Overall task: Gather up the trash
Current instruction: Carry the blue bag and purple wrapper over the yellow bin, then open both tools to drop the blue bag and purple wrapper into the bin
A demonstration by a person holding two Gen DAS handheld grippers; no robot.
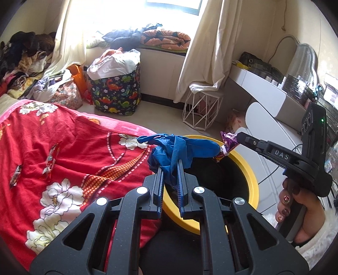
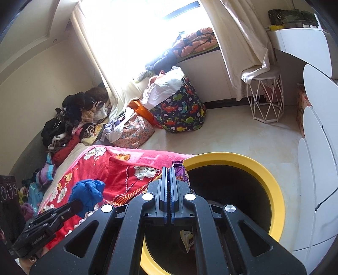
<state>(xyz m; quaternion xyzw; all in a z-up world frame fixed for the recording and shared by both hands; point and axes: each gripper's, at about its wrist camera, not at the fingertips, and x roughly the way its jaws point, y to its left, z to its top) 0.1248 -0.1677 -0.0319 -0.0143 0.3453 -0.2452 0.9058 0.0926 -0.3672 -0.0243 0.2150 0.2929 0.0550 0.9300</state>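
Clamped between the left gripper's (image 1: 170,167) jaws, blue crumpled plastic (image 1: 169,148) is held at the yellow-rimmed bin's (image 1: 251,169) near edge, while the purple wrapper (image 2: 179,171) is pinched by the right gripper (image 2: 169,175) above the opening.

Bedroom interior. A bright window (image 1: 169,12) floods the far wall with daylight between cream curtains (image 1: 207,55). Folded bedding lies along the window ledge (image 1: 164,50). On the pale floor (image 2: 232,135) stand a dinosaur-print fabric hamper (image 1: 116,93) and a white wire-frame stool (image 1: 200,107). A red floral bedspread (image 1: 52,148) covers the bed at left; a white dresser (image 1: 264,91) with a mirror (image 1: 302,59) occupies the right.
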